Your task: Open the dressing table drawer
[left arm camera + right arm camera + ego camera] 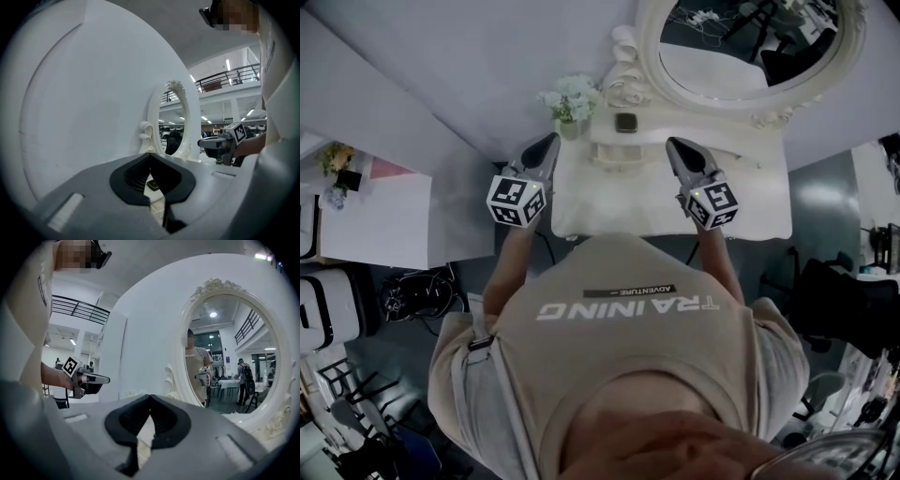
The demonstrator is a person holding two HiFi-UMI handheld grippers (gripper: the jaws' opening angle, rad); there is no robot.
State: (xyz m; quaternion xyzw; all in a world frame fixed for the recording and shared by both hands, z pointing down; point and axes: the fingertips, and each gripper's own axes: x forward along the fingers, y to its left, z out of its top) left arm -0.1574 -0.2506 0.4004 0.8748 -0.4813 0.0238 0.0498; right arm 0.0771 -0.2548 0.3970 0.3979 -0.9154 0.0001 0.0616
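The white dressing table (769, 211) stands against the wall under its oval mirror (750, 52). Its drawer front is hidden below the tabletop in the head view. My left gripper (547, 147) hovers over the table's left edge, held level, jaws shut and empty. My right gripper (675, 146) hangs over the tabletop right of the middle, also shut with nothing in it. In the left gripper view the left gripper (150, 155) faces the mirror frame (154, 119), with the right gripper (214, 143) beside it. In the right gripper view the right gripper (150, 397) faces the mirror (229, 357), and the left gripper (91, 379) shows at left.
A small dark object (625, 122) lies at the back of the tabletop, and a vase of pale flowers (569, 99) stands at its back left corner. A white cabinet (375, 220) is at the left, cables (417, 295) lie on the floor, and a black chair (844, 300) is at the right.
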